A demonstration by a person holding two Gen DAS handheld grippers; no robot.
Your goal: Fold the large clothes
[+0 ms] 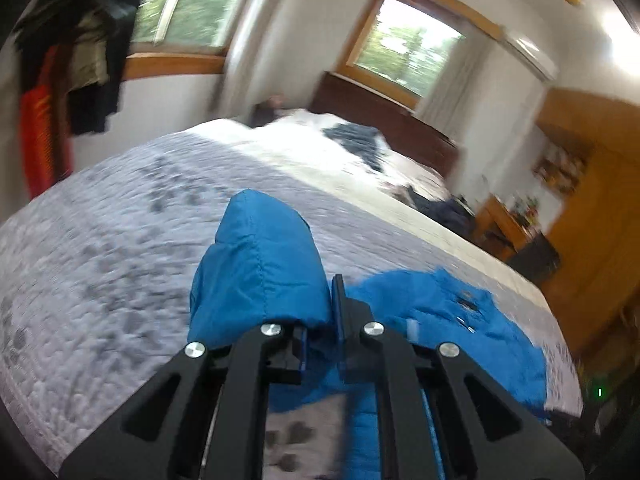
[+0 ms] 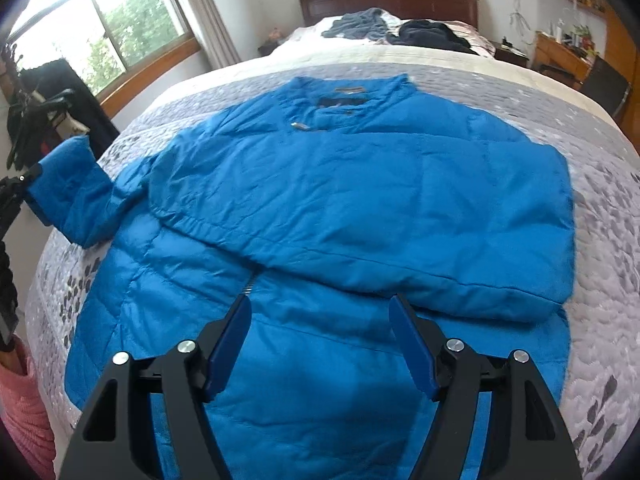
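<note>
jacket (image 2: 340, 184): smooth quilted cloth, slight sheen | bedspread (image 2: 600, 280): matt stitched cloth

A bed (image 2: 600, 184) with a grey leaf-print quilt carries a blue jacket (image 2: 320, 200) spread flat; beyond the jacket, near the headboard (image 2: 384, 0), lie dark clothes (image 2: 432, 34).

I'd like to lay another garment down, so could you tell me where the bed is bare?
Bare quilt lies right of the blue jacket, and a pale band runs between its collar and the dark clothes by the headboard. Left is crowded: the left tool holds the sleeve there.
</note>
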